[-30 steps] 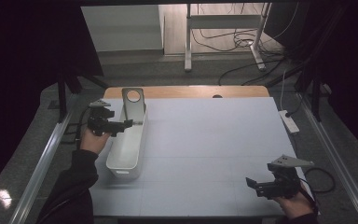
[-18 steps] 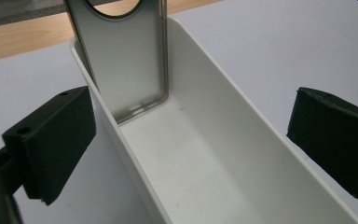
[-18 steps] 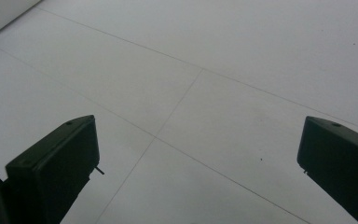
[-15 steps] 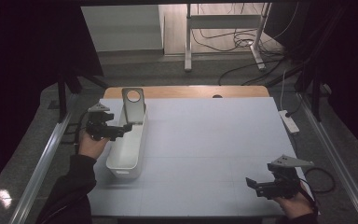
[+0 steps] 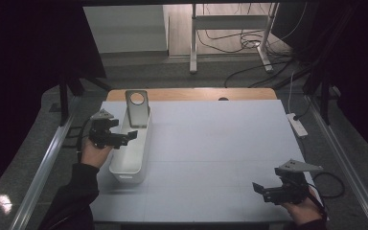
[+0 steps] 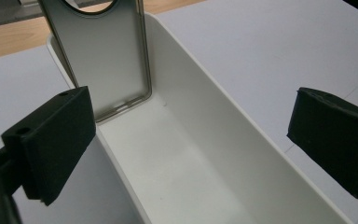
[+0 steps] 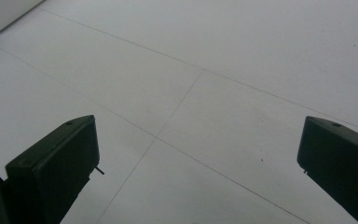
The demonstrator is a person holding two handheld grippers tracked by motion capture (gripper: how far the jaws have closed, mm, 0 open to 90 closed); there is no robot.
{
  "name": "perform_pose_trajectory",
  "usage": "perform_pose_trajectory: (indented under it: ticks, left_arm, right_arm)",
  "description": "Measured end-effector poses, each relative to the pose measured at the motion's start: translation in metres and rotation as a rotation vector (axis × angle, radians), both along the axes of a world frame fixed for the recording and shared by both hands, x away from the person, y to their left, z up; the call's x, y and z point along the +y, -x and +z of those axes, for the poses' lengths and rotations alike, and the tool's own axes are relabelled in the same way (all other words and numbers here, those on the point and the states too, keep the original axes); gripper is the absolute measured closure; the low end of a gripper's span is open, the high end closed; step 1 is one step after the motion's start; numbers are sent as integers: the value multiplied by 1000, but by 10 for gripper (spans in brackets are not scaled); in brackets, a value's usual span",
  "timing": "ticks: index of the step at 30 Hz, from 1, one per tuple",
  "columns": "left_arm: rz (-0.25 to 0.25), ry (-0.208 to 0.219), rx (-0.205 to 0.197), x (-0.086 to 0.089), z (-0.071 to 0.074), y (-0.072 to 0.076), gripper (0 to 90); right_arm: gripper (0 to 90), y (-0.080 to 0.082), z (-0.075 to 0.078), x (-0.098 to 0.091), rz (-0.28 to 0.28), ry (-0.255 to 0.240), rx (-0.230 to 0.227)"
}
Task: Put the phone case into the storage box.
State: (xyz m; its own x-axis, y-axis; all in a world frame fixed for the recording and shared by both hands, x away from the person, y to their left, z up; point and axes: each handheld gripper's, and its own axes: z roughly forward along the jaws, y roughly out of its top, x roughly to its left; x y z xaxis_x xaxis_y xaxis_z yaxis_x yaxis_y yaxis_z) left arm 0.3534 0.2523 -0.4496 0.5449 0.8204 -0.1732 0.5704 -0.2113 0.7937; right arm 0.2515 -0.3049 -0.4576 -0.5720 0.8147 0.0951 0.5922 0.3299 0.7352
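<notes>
Two grippers, both with fingers spread wide and empty: your left gripper (image 5: 124, 137) hovers over the left rim of the white bin (image 5: 133, 151) at nine o'clock on the surface (image 5: 220, 143). A metal plate (image 5: 137, 108) stands upright at the bin's far end, while your right gripper (image 5: 263, 190) sits at five o'clock, well apart.

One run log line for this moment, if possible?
left gripper: open, over white bin | grey plate: leaning in bin | right gripper: open, over table
</notes>
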Motion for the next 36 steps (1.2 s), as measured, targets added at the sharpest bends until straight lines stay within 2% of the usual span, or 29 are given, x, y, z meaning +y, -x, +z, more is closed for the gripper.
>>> perform_pose_trajectory:
  ticks: [12,36]
  left_arm:
    - [-23,-1,-24,-5,-1,17,9]
    - [-19,-3,-27,-9,-6,44,10]
  right_arm:
    - [0,0,0,0,2,-2,-3]
    - [0,2,1,0,14,-3,-15]
